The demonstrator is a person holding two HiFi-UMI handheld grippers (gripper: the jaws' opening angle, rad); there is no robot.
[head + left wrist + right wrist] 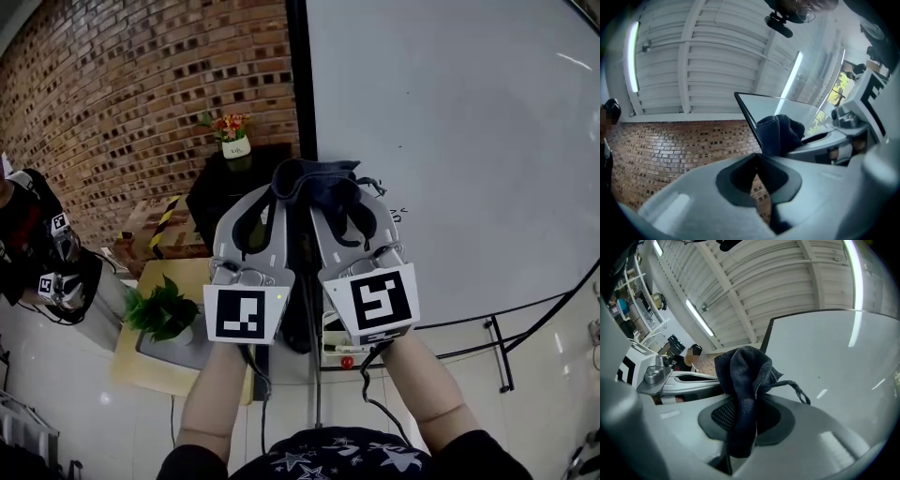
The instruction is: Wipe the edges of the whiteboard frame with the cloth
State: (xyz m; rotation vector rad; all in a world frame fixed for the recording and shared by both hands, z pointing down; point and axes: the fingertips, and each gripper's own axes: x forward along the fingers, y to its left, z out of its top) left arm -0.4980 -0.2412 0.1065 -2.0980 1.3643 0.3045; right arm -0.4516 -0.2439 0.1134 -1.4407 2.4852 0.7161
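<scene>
Two grey plastic grippers are present: the left gripper (757, 154) has its jaws closed on nothing, while the right gripper (745, 404) clamps one dark grey woven cloth (743, 376). The cloth is bunched, with its long axis along the jaws. Its free end points forward at the thin black frame (298, 94) of one smooth white whiteboard (450, 141).

The white whiteboard with a black frame (450, 141) is cut off by the head view's top and right edges. The small dark handwriting (398, 214) on it is too small to read. The lower end of the dark grey cloth (740, 390) is hidden between the jaws of the right gripper (743, 423). The print on the white flower pot (236, 148) cannot be made out.
</scene>
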